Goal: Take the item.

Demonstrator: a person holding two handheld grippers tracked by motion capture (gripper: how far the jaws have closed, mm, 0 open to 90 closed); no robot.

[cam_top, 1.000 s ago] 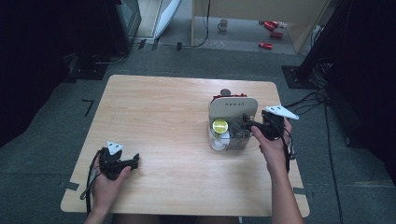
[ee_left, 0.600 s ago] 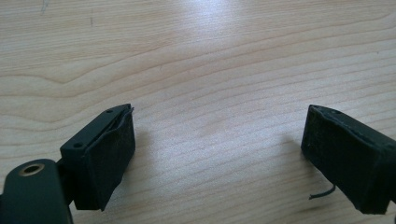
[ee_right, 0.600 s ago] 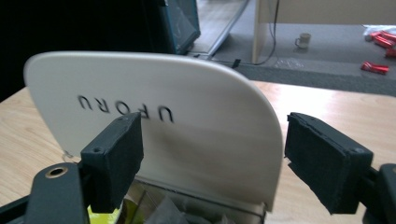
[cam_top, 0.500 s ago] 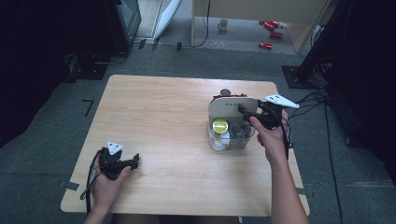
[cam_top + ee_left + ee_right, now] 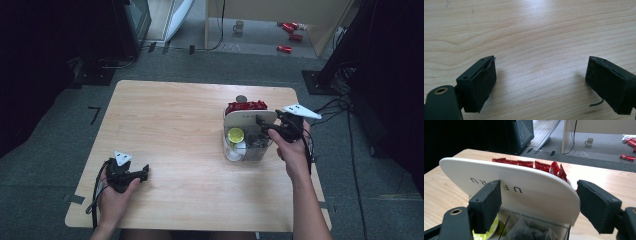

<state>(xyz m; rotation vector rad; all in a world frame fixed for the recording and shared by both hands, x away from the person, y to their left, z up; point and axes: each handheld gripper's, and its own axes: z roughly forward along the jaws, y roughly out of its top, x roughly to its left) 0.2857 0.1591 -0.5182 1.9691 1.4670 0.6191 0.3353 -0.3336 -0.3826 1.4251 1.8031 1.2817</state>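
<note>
A clear plastic box (image 5: pixel 252 152) stands on the right half of the wooden table (image 5: pixel 175 115). Its white lid (image 5: pixel 245 118) (image 5: pixel 534 195) is raised upright. Inside I see a yellow-capped item (image 5: pixel 235 135), grey tea bags (image 5: pixel 529 231) and, behind the lid, red packets (image 5: pixel 245 106) (image 5: pixel 524 163). My right gripper (image 5: pixel 261 121) (image 5: pixel 539 202) hovers over the box on the near side of the lid, jaws open and pressing on nothing. At the near left my left gripper (image 5: pixel 145 172) (image 5: pixel 539 85) rests on the bare wood, open, with nothing between its pads.
A small grey round object (image 5: pixel 241 98) lies just behind the box. On the floor beyond the table are a mug (image 5: pixel 239 25), red packets (image 5: pixel 290 37) and cables (image 5: pixel 345 107). Dark equipment stands at both sides.
The right hand has shifted slightly toward the far side of the box, close to the lid. The left hand has stayed put.
</note>
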